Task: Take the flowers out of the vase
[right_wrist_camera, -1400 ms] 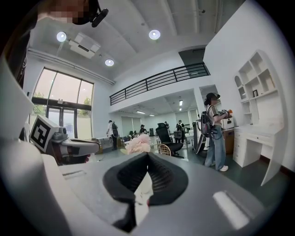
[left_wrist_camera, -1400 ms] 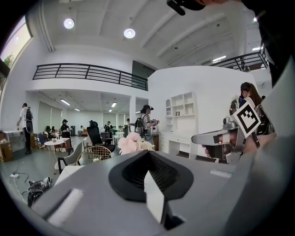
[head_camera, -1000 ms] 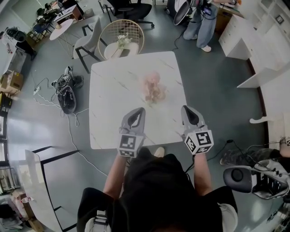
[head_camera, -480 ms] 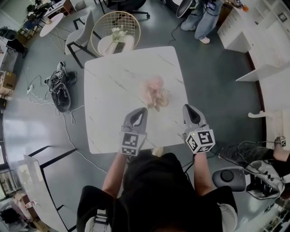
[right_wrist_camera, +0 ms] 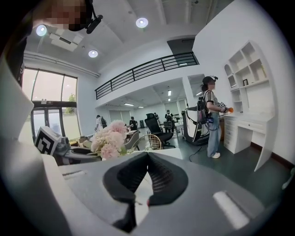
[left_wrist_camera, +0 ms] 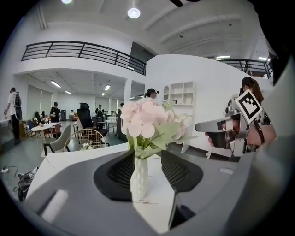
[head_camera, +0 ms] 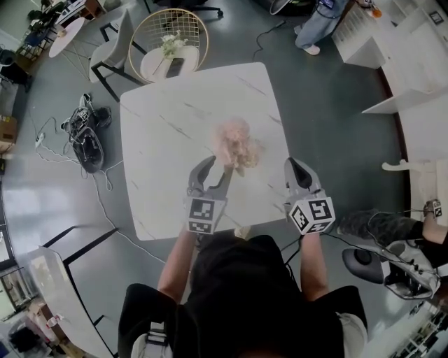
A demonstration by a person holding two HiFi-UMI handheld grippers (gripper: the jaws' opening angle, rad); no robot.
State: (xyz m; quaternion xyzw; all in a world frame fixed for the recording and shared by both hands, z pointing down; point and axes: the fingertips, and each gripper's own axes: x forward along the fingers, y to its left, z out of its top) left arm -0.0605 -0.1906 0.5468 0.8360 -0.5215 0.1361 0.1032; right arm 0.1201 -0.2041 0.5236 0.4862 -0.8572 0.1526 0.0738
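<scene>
Pink flowers (head_camera: 234,140) stand in a white faceted vase (left_wrist_camera: 139,179) near the middle of the white marble table (head_camera: 161,140). My left gripper (head_camera: 218,166) reaches in from the near side, its tips just short of the blooms; its jaws are opening, with the vase showing in the gap but farther off. In the left gripper view the left gripper (left_wrist_camera: 147,153) frames the vase and the flowers (left_wrist_camera: 147,120). My right gripper (head_camera: 291,164) hovers to the right of the bouquet, shut and empty. The right gripper view shows the right gripper (right_wrist_camera: 146,155) with tips touching, and the flowers (right_wrist_camera: 109,138) to its left.
A round wicker chair (head_camera: 168,42) with white flowers on it and a grey chair (head_camera: 115,42) stand beyond the table's far edge. Cables and gear (head_camera: 87,136) lie on the floor at left. White shelving (head_camera: 413,56) fills the right; a person (head_camera: 318,21) stands at the back.
The left jaws went from shut to open. Both grippers moved forward over the table towards the flowers, the left one up to the blooms.
</scene>
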